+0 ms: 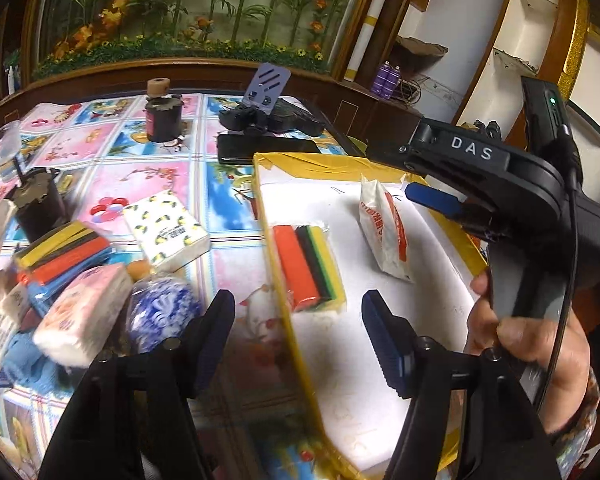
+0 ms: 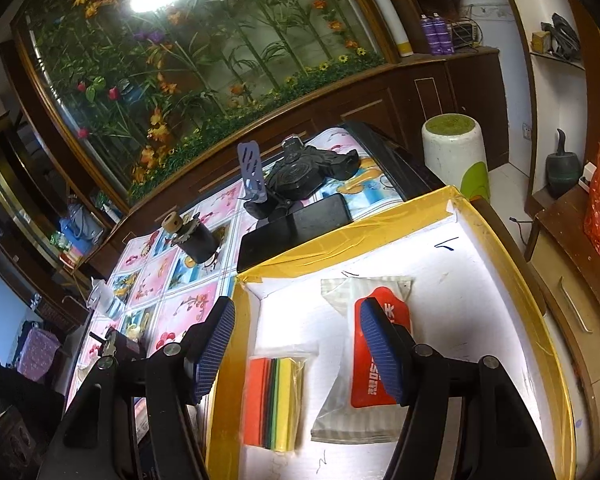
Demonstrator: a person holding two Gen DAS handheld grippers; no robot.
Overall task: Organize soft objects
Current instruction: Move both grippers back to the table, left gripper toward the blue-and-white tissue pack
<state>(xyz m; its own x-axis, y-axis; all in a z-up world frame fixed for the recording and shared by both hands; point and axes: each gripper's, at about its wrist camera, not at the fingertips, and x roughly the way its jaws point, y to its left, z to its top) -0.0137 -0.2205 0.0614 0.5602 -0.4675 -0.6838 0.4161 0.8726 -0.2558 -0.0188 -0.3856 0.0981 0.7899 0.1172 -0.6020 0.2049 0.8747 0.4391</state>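
From the left wrist view, the left gripper (image 1: 298, 330) hangs with its jaws apart and nothing between them, straddling the near left wall of the yellow-edged box (image 1: 278, 264). Inside on the white floor lie a pack of coloured sponges (image 1: 308, 266) and, further right, a white tissue pack (image 1: 384, 232). To the left on the flowered tablecloth (image 1: 156, 168) the unsorted pile waits: a lemon-print tissue pack (image 1: 166, 230), a second sponge pack (image 1: 60, 256), a pink-and-white tissue pack (image 1: 84, 312) and a blue patterned bag (image 1: 160, 308). The right gripper (image 1: 440, 200) reaches in over the box's far right, held by a hand (image 1: 532, 340).

From the right wrist view, the right gripper (image 2: 296, 356) is also released and empty, its left finger outside the box wall and its right finger over the white tissue pack (image 2: 364, 356), which I judge has been let go.

Next pick looks like the left pile. I'd swing the left gripper clear of the wall first, take one soft pack across its narrow side, squeeze gently, and set it beside the others without overlapping.
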